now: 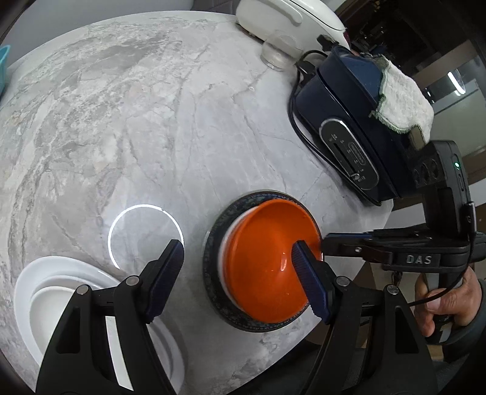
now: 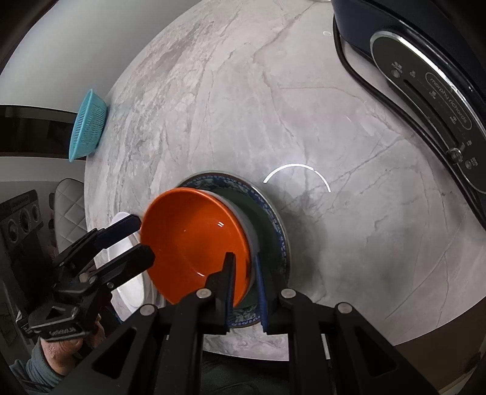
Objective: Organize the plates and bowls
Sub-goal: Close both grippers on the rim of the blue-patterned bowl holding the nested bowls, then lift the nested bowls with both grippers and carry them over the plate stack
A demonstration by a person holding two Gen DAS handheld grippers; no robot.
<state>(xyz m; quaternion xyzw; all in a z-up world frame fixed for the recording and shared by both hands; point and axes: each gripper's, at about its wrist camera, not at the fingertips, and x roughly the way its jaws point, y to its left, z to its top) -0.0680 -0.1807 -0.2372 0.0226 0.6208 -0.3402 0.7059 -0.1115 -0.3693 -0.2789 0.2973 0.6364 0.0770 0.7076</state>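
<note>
An orange bowl with a white outside sits tilted on a dark patterned plate near the table's front edge. My right gripper is shut on the bowl's near rim, one finger inside and the blue pad outside. In the left wrist view the right gripper reaches in from the right. My left gripper is open and holds nothing, its right finger hanging over the bowl. From the right wrist view the left gripper stands at the bowl's left edge. A stack of white plates lies left of it.
A dark blue appliance with a cable and a white cloth stands at the right. A white cooker and a glass are at the back. A teal basket sits at the far left edge. A bright ring reflection lies on the marble table.
</note>
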